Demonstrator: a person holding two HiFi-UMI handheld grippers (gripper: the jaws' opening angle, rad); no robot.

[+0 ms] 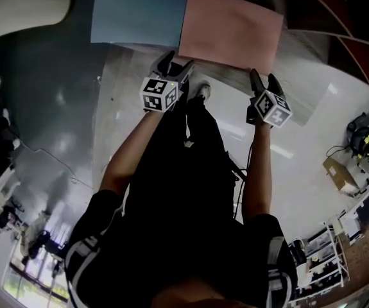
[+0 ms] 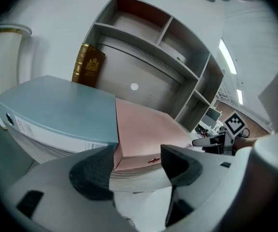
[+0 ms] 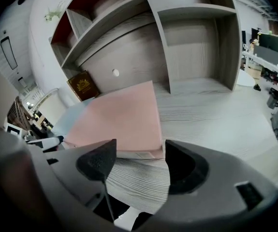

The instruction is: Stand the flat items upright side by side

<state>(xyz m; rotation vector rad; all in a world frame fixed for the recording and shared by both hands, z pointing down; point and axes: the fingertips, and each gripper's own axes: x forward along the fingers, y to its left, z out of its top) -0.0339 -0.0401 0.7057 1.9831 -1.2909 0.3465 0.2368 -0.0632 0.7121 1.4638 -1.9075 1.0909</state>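
Note:
Two binders lie flat side by side on a grey wood-grain shelf board (image 3: 211,110): a blue binder (image 1: 139,11) on the left and a pink binder (image 1: 232,27) on the right. My left gripper (image 1: 174,64) hovers at the pink binder's near left corner, jaws open with nothing between them. In the left gripper view the pink binder (image 2: 146,129) and the blue binder (image 2: 61,108) lie just beyond the open left gripper (image 2: 138,166). My right gripper (image 1: 264,81) stands open at the pink binder's near right corner. The right gripper view shows the pink binder (image 3: 122,117) just ahead of the open right gripper (image 3: 139,161).
A brown book (image 2: 88,64) with gold print stands upright against the back panel, behind the blue binder. Open shelf compartments (image 2: 143,37) rise above and to the right. A white rounded column (image 2: 1,66) stands at the left. Bare board (image 3: 197,124) stretches right of the pink binder.

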